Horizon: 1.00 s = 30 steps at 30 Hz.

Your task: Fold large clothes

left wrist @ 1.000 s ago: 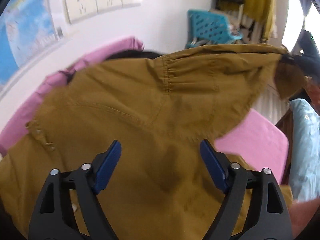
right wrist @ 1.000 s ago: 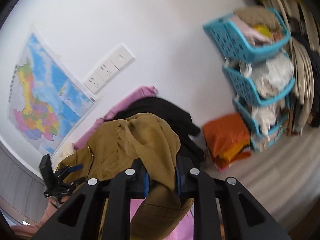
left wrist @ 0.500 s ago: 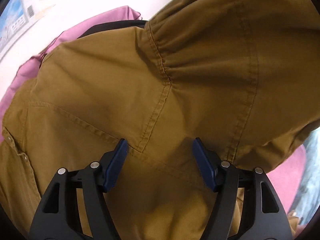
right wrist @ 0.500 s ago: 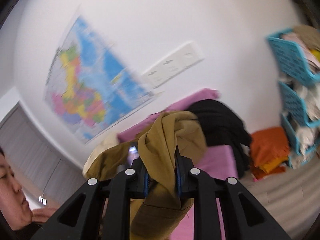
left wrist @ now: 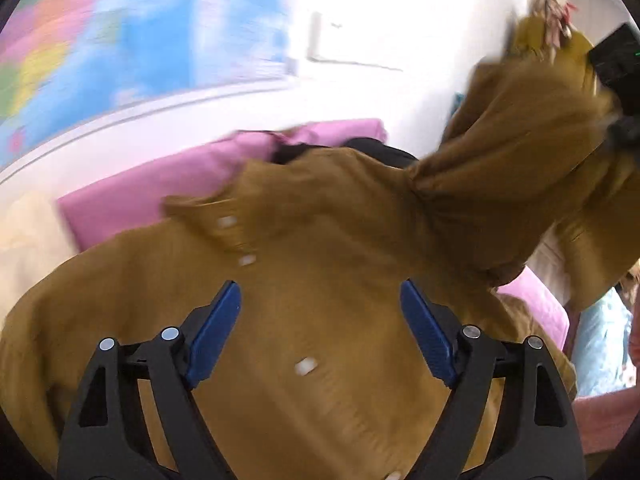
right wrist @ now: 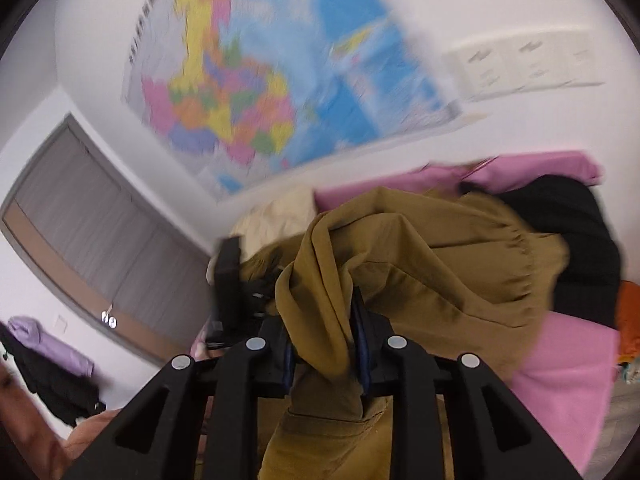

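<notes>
A large mustard-brown jacket (left wrist: 328, 280) with white snap buttons lies spread over a pink-covered surface (left wrist: 160, 188). My left gripper (left wrist: 320, 320) is open just above the jacket's front, its blue pads apart with nothing between them. My right gripper (right wrist: 324, 344) is shut on a bunched fold of the jacket (right wrist: 420, 264) and holds it raised. In the left wrist view the right gripper (left wrist: 618, 80) shows at the upper right with the fabric hanging from it. In the right wrist view the left gripper (right wrist: 228, 280) shows behind the raised fold.
A black garment (right wrist: 568, 236) lies at the far end of the pink surface (right wrist: 560, 356). An orange item (right wrist: 628, 320) sits beyond it. A map (right wrist: 272, 84) and wall sockets (right wrist: 520, 64) are on the wall, a grey door (right wrist: 100, 248) at left. A light blue cloth (left wrist: 600, 340) lies right.
Both views have swung up and left and are blurred by motion. My right gripper has carried the held fold leftward over the jacket. The left gripper has drawn back, showing the snap buttons.
</notes>
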Each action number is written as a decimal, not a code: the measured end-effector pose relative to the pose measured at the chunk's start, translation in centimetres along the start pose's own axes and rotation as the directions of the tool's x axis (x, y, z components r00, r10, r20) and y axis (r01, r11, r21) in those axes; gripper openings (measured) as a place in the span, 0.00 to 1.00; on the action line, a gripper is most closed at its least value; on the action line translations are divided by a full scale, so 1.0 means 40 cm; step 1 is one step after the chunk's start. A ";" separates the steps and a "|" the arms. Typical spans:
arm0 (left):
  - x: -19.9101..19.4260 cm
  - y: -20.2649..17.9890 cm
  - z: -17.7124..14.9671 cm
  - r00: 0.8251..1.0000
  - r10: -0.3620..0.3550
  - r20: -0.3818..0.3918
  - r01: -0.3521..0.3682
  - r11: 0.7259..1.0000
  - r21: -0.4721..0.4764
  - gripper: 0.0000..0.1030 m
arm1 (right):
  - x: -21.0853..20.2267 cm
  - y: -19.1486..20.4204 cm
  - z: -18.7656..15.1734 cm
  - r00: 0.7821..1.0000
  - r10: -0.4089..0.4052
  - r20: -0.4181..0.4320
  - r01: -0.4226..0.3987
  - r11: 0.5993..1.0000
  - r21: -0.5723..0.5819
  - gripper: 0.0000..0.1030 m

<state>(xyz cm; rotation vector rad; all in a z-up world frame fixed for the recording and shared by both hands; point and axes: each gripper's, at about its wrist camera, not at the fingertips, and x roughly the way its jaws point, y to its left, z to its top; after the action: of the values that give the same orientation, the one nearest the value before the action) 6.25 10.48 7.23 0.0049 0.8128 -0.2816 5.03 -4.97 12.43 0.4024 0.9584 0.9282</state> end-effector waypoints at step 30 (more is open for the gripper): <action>0.132 0.026 -0.226 0.933 -0.135 -0.333 0.132 0.991 -0.031 0.31 | 0.103 -0.312 -0.103 0.989 -0.148 0.022 0.136 0.951 0.276 0.80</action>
<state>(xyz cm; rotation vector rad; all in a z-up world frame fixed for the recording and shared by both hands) 3.48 11.21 -2.90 -0.0102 1.1555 -0.4130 8.74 -9.03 -0.21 0.5771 1.0665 0.6548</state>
